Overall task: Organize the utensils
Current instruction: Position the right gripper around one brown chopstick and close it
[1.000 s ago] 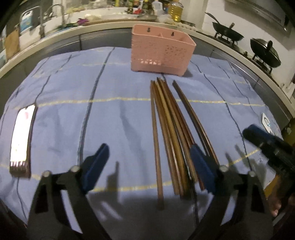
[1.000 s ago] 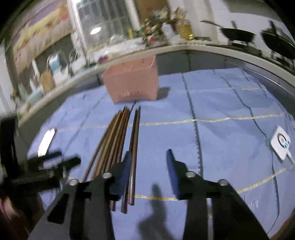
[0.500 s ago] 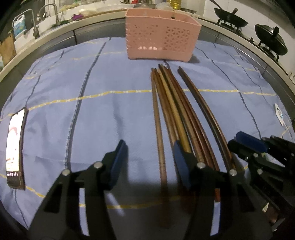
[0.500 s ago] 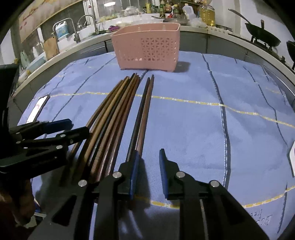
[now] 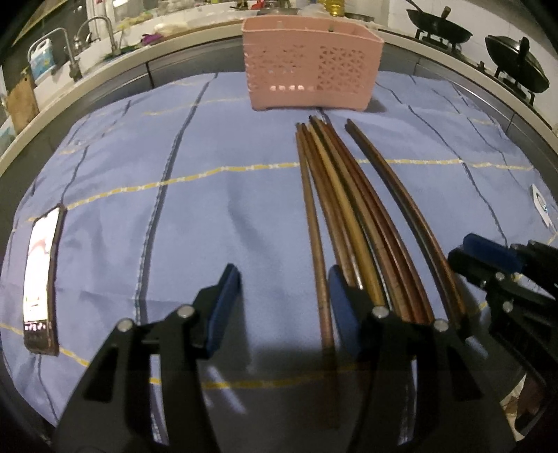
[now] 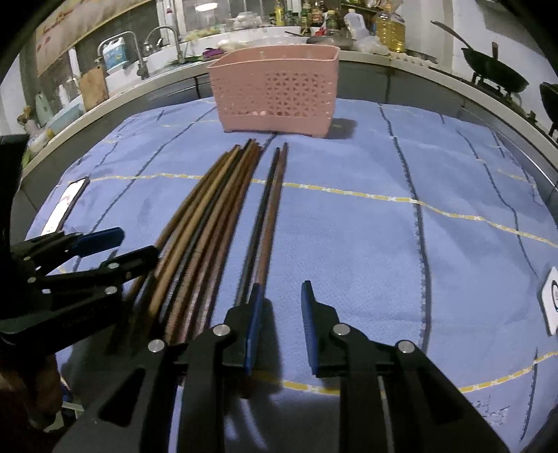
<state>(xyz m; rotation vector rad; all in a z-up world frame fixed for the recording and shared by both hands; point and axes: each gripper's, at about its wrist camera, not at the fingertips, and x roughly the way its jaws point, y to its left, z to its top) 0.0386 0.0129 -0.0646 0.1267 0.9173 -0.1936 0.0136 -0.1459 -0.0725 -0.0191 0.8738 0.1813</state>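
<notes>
Bare cloth (image 5: 216, 181) left of chopsticks (image 5: 352, 216); pink basket (image 5: 310, 75) at the far end.

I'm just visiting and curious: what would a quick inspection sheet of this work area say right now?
Surface: blue cloth with yellow and dark stripes.
Job's things: wooden chopsticks lying side by side, one pair slightly apart; pink basket standing beyond their far tips.
Clutter: phone at the cloth's left edge; white tag at the right.
Grippers: left gripper open, leftmost chopstick between its fingers; right gripper open beside the separate pair.
Cables: nothing seen.
Surroundings: sink tap, bottles, woks on a stove.
</notes>
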